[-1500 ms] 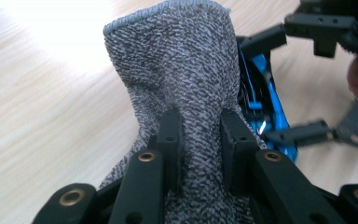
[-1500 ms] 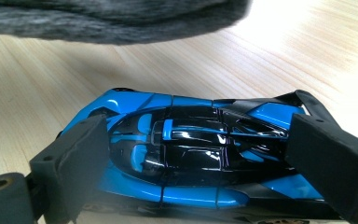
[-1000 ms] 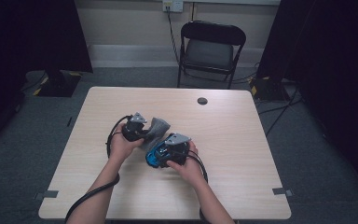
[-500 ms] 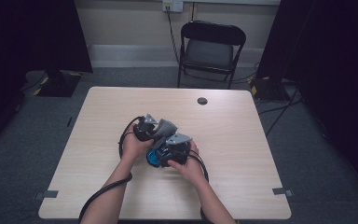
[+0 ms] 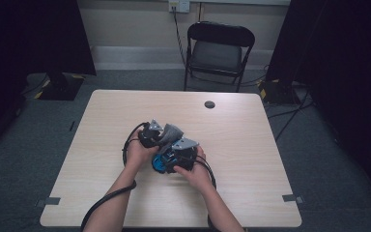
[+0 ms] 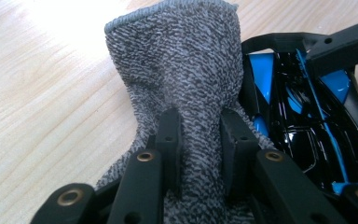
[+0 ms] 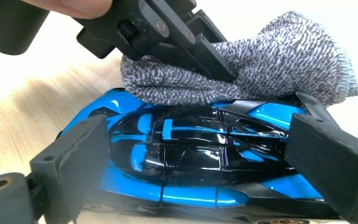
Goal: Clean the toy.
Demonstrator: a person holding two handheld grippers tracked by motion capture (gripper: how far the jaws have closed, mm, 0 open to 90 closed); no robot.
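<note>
Cloth (image 6: 182, 74), grey knit, sat centre of high view on table (image 5: 101, 145), pinched in your left gripper (image 6: 199, 140), jaws closed on it. Right of it, your right gripper (image 7: 200, 154) clamped blue-black toy car (image 7: 191, 158) end to end, cloth touching car's roof.

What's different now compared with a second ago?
The left gripper, shut on the grey cloth, has moved right, bringing the cloth against the blue toy car. The right gripper stays clamped on the car in the same spot. The table and chair are unchanged.
</note>
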